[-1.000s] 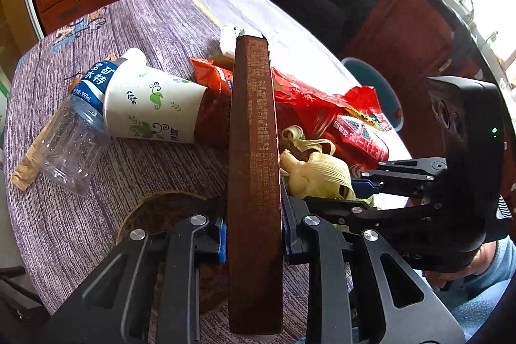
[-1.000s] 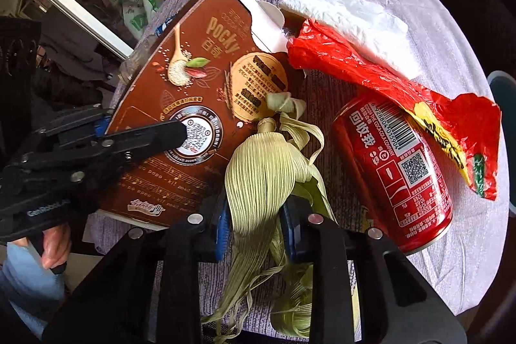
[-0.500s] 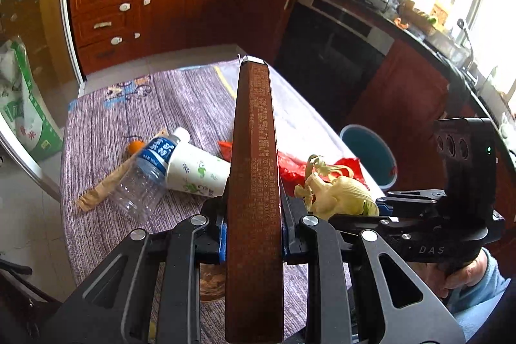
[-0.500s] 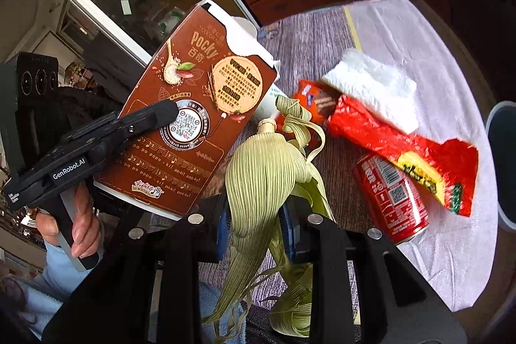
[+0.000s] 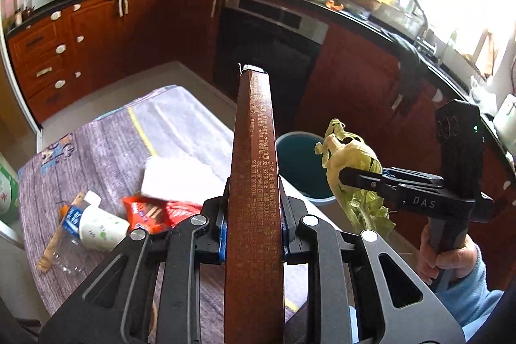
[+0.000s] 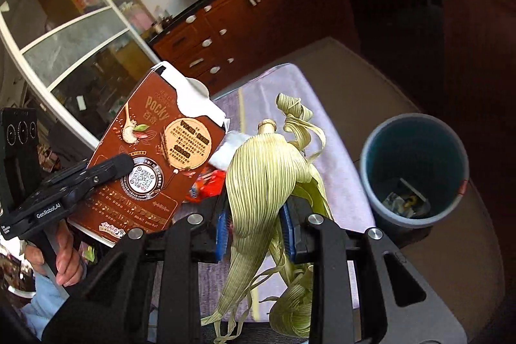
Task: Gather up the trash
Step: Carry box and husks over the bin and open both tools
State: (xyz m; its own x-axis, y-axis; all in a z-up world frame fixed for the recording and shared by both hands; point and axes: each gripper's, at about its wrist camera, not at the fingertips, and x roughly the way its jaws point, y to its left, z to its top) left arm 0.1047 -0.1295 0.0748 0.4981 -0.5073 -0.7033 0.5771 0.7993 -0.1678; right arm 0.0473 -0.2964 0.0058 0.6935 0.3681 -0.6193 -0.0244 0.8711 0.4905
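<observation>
My left gripper point(image 5: 253, 231) is shut on a brown Pocky box point(image 5: 254, 199) and holds it edge-on, high above the table; the box's printed face shows in the right wrist view point(image 6: 154, 160). My right gripper point(image 6: 256, 228) is shut on a pale green corn husk point(image 6: 261, 182), also raised; the husk shows in the left wrist view point(image 5: 351, 163). A blue trash bin point(image 6: 416, 170) stands on the floor past the table's far right edge, with some scraps inside. It also shows behind the box in the left wrist view point(image 5: 300, 163).
On the table's purple cloth point(image 5: 106, 150) lie a white tissue point(image 5: 177, 179), red snack wrappers point(image 5: 154, 211), a paper cup point(image 5: 103, 229), a clear bottle point(image 5: 67, 234) and a paper stick sleeve point(image 5: 51, 250). Red-brown kitchen cabinets point(image 5: 96, 31) and an oven point(image 5: 267, 47) stand behind.
Both grippers have risen well above the table with the box and husk still held. The views have tilted up; the bin and kitchen counters now show.
</observation>
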